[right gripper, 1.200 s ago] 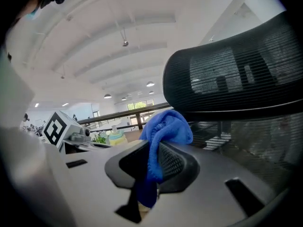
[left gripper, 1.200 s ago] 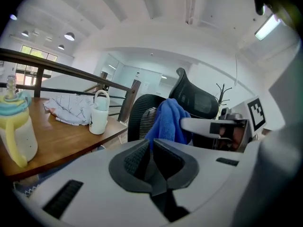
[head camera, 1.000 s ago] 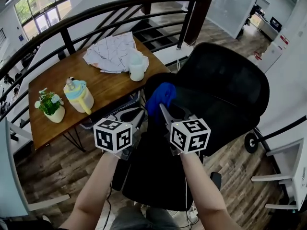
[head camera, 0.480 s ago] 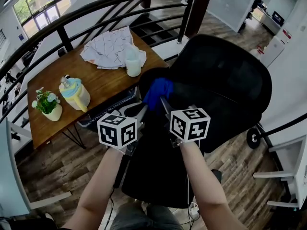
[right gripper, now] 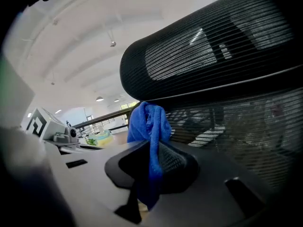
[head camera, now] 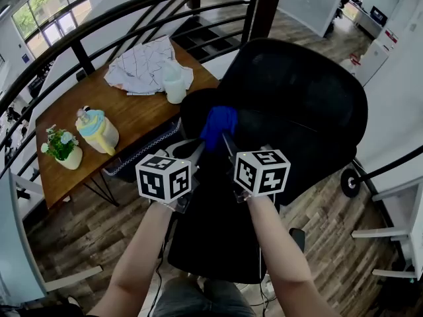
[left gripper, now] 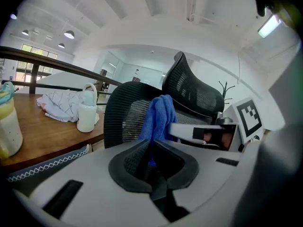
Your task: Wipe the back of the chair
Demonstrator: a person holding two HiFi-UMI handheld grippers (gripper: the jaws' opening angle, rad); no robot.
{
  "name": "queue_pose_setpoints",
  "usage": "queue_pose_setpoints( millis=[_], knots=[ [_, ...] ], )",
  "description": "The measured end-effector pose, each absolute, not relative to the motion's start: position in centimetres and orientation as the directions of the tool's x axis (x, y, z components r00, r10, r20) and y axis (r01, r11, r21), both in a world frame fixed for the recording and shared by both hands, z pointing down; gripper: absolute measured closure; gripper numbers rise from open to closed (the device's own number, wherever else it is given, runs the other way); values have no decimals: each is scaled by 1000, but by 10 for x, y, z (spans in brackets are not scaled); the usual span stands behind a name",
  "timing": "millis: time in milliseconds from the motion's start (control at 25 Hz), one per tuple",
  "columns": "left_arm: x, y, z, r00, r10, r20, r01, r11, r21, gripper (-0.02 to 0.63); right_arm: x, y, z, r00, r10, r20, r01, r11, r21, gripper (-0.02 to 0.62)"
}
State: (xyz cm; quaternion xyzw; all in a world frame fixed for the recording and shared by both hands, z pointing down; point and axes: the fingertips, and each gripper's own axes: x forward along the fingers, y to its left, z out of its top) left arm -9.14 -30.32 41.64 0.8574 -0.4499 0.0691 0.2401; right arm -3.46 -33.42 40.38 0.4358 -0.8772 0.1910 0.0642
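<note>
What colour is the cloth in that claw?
The cloth is blue; the right gripper view shows it best.

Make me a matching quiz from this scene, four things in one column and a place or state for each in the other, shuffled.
Column one:
1. blue cloth
2. potted plant
3. chair back
4. left tool

Column two:
A. shut, nothing in it
B. black mesh
C. clamped in the right tool
D. on the wooden table

Pairs: 1-C, 2-D, 3-B, 4-A.
</note>
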Motion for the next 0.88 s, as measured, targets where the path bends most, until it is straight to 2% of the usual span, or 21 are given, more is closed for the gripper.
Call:
queue_pose_setpoints(
  millis=[880],
  knots=[
    [10, -290, 422, 702, -615, 358, -712, -612, 345, 575, 100, -314, 410, -442, -850, 286, -885, 362, -292, 528]
  ],
)
